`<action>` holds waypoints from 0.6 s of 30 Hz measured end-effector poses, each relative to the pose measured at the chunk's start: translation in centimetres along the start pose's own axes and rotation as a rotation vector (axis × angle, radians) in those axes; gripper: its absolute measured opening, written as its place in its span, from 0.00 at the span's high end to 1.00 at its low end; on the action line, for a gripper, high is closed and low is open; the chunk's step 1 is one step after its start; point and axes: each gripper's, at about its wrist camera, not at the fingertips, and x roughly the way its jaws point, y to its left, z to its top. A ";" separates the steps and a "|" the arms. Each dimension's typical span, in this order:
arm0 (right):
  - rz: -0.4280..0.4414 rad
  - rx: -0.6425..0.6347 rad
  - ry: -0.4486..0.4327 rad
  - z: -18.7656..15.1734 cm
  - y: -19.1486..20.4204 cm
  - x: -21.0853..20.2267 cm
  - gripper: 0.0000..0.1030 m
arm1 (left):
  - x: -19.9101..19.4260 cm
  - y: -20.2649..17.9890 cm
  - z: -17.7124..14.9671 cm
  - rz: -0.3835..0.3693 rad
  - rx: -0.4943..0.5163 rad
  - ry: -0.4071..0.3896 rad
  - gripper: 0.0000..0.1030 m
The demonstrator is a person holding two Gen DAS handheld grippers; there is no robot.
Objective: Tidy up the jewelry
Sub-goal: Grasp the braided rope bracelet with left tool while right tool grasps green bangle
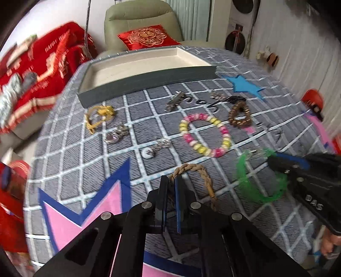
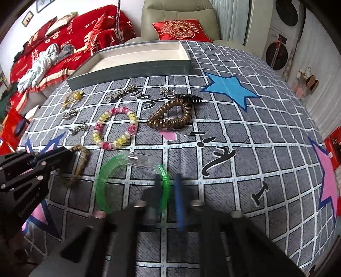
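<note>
My left gripper (image 1: 171, 181) pinched shut on the braided tan cord bracelet (image 1: 198, 170) near the mat's (image 1: 149, 127) front edge, my right gripper (image 2: 168, 183) seemingly clamped on the blurred green bangle (image 2: 102, 191) beside it, grey tray (image 2: 132, 68) beyond the other jewelry

a home: armchair (image 2: 181, 19), red-blanketed sofa (image 2: 53, 49).

In the right wrist view the right gripper (image 2: 168, 187) is smeared by blur, and so is the green bangle (image 2: 102, 191) between its fingers; the bangle's near rim is lost behind them. In the left wrist view the left gripper (image 1: 171, 183) hides part of the braided bracelet (image 1: 204, 176). The small silver charms (image 1: 117, 134) are too small to identify.
</note>
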 end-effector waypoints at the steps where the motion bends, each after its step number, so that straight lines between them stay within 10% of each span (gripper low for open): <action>1: 0.013 0.011 -0.004 -0.1 -0.2 -0.1 0.92 | -0.3 0.4 -0.1 -0.022 -0.020 -0.004 0.78; 18: 0.129 0.048 -0.115 7.5 -1.6 -3.2 0.92 | -5.4 4.2 6.5 -0.078 -0.105 -0.138 0.78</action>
